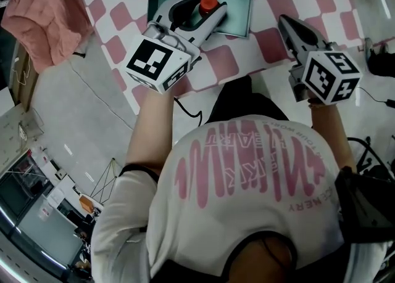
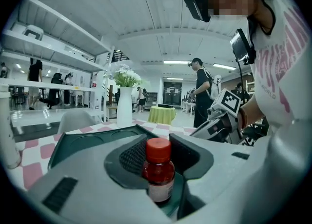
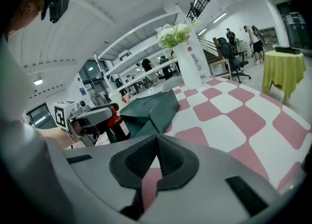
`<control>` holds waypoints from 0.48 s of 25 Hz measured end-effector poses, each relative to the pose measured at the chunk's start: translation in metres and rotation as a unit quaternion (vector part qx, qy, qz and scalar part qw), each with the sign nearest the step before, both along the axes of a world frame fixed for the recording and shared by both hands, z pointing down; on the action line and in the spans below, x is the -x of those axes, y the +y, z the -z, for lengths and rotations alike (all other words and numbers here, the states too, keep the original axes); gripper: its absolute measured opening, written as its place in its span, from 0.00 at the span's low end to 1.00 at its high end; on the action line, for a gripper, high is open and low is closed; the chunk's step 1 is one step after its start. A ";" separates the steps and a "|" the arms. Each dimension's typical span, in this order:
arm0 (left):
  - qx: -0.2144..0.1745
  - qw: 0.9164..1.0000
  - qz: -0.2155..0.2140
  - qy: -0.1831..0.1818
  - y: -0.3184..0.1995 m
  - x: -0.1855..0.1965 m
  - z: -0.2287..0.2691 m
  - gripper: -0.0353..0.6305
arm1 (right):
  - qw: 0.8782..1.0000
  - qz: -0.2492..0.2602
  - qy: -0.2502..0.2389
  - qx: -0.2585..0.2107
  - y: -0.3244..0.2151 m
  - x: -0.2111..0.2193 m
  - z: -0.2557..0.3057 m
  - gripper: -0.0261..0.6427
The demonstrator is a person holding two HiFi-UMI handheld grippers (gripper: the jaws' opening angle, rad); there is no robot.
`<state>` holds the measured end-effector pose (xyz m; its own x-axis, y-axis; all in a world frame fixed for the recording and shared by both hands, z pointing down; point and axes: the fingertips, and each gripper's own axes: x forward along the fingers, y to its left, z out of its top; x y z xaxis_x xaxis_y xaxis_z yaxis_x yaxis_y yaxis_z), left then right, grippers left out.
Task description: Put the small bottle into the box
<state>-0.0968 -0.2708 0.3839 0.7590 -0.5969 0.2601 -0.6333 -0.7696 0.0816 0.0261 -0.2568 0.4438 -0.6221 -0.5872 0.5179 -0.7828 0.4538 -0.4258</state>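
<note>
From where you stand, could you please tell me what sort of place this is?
Probably a large open indoor workspace, perhaps a lab or demo hall. It has long white shelving, a pink-and-white checked table with a white flower vase on it, and office chairs beyond.

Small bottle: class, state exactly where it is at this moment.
In the head view it is upper middle: the bottle is gripped between the jaws of the left gripper, over the open green box.
</note>
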 end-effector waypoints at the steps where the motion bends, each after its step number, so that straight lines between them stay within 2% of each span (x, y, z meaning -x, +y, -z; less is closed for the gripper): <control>1: 0.001 1.000 -0.002 -0.003 0.003 -0.002 -0.002 0.28 | 1.000 0.000 0.000 0.001 0.003 -0.002 -0.001 0.05; 6: 0.002 1.000 0.000 -0.024 0.005 -0.005 -0.011 0.28 | 1.000 -0.002 0.001 0.005 0.007 -0.008 -0.005 0.05; 12: 0.003 1.000 0.013 -0.026 0.002 0.005 -0.014 0.28 | 1.000 0.001 0.002 0.005 0.007 -0.001 -0.006 0.04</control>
